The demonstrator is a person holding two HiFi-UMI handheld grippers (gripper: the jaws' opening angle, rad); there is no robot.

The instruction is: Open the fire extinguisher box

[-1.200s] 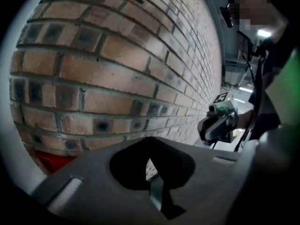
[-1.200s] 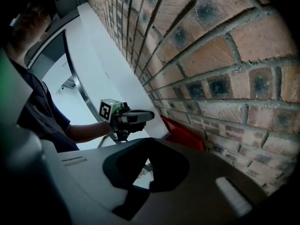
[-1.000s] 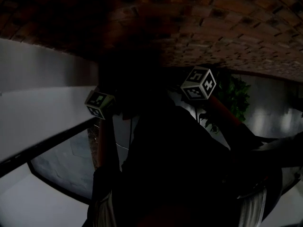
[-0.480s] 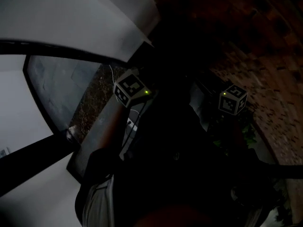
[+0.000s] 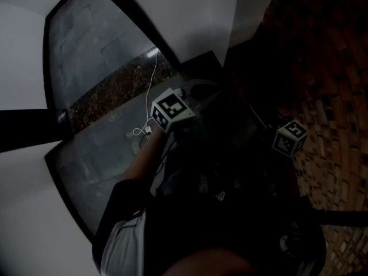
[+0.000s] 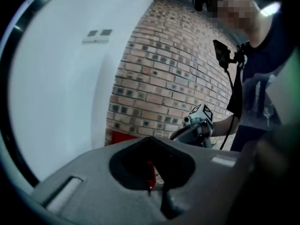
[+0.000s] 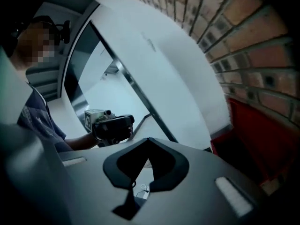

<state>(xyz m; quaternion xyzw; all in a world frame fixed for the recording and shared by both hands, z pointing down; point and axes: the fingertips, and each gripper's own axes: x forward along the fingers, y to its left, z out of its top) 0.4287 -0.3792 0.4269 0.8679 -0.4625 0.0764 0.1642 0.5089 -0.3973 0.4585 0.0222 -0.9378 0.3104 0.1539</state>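
A red fire extinguisher box [image 7: 255, 125] stands low against the brick wall [image 7: 262, 46], at the right of the right gripper view. A red strip of the box [image 6: 121, 137] also shows at the wall's foot in the left gripper view. My left gripper [image 6: 150, 138] is shut with nothing in it, well short of the box. My right gripper [image 7: 149, 139] also looks shut and empty, with the box off to its right. The head view is very dark, so only the left marker cube [image 5: 172, 109] and the right marker cube [image 5: 289, 137] stand out.
A white wall [image 6: 61, 78] meets the brick beside the box. Glass panels in dark frames [image 5: 98, 50] run along the left, with a white cable [image 5: 150, 79] on the ground behind them. The person's torso [image 6: 265, 83] fills the space between the grippers.
The head view has swung from the brick surface and a plant round to the glass panels and white wall. Both marker cubes shifted right in the picture, the right one also lower.
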